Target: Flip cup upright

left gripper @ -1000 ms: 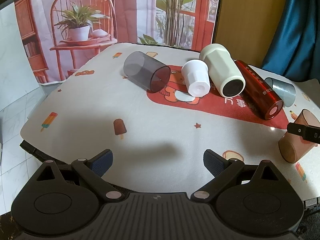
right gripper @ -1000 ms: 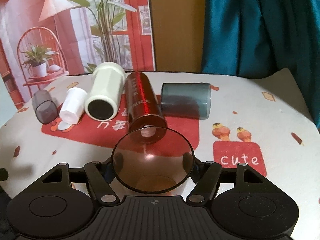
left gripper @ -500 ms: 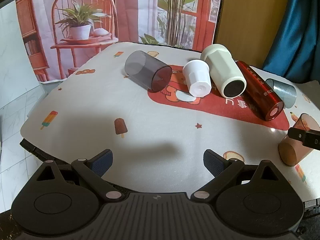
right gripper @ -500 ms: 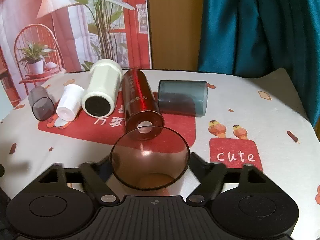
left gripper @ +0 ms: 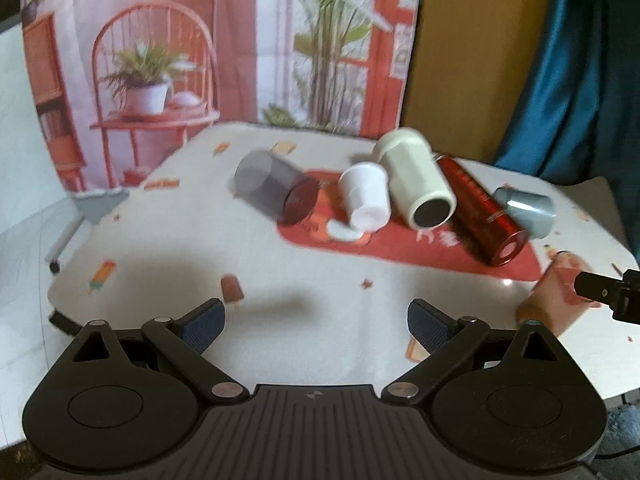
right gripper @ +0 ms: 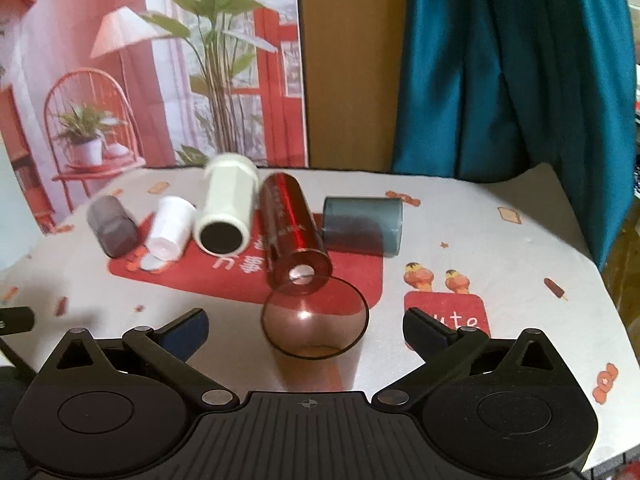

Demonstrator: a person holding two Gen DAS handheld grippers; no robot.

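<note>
Brown translucent cup: tapered, mouth wider than base. Stands mouth-up on the tabletop, just in front of the red tumbler's end. Appears empty; left wrist view blurred.

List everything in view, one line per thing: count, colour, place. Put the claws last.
Brown cup: one, translucent brown, between the right claw's open fingers, mouth up.
Red tumbler: one, metallic red, lying just behind the brown cup.
Blue-grey cup: one, lying right of the red tumbler.
Cream tumbler: one, lying left of the red tumbler.
White cup: one, lying left of the cream tumbler.
Smoky grey cup: one, lying at far left.
Tablecloth: one, white with cartoon prints.
Left claw: open, empty.
Right claw: open.
</note>
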